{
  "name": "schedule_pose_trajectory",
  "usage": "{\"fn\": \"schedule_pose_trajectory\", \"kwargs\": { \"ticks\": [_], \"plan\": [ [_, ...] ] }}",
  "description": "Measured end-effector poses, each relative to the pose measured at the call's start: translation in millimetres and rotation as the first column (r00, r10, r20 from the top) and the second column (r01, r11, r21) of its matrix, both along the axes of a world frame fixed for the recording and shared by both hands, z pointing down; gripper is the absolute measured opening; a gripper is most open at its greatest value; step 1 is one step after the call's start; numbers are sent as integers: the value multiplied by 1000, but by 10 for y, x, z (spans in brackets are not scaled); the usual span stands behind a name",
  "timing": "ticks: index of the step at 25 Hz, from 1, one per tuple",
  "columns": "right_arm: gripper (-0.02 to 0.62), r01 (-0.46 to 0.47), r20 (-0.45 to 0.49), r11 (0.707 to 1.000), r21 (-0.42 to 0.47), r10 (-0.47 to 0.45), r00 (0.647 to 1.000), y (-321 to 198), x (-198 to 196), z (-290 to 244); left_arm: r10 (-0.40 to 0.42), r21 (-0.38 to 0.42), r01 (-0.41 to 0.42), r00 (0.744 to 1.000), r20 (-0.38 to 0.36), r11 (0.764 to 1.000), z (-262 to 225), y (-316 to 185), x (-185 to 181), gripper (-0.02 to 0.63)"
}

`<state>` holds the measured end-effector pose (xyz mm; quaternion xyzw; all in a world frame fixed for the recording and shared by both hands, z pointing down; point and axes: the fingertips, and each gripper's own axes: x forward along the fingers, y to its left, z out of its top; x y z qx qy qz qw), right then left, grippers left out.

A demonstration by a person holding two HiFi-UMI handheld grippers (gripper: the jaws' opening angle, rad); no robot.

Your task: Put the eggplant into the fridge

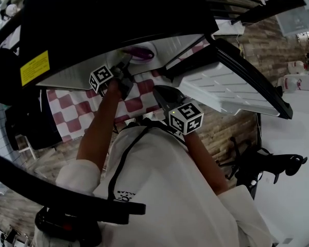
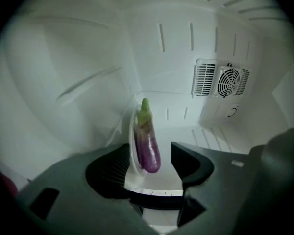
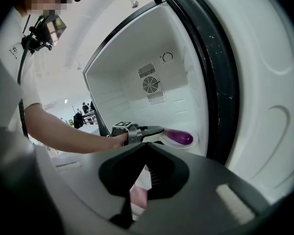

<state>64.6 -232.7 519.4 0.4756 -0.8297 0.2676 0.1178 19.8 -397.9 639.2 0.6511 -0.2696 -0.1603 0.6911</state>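
Closest to the head camera is the person's white shirt (image 1: 165,189), filling that view from four to eight o'clock. Past it, toward twelve o'clock, stands the fridge (image 2: 88,67) with its door (image 3: 264,111) swung wide. The white compartment has a round fan grille (image 2: 229,81) on the back wall, at two o'clock in the left gripper view.

The left gripper (image 3: 159,129) reaches into the compartment with its jaws spread apart, and neither pad presses on anything. The right gripper (image 3: 146,146) hangs outside the fridge, at four o'clock from the left one in the head view. Its jaws are drawn together tip to tip with nothing held.

A white plate (image 3: 186,146) lies on the compartment floor. On it rests the purple eggplant (image 2: 149,148), lying in the gap between the left gripper's parted jaws and clear of the pad at three o'clock. Its green stem points to twelve o'clock, toward the back wall.
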Motion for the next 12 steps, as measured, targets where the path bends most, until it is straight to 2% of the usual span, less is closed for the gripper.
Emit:
{"fn": "schedule_pose_trajectory", "kwargs": {
  "ticks": [4,12],
  "plan": [
    [6,2,8,1000,7,-2,1000,6,6,-20,-11,5,11,1000,13,1000,-40,-35,-23,305],
    [6,-5,32,1000,26,4,999,-26,40,-61,-9,17,8,999,53,1000,-65,68,-107,328]
  ]
}}
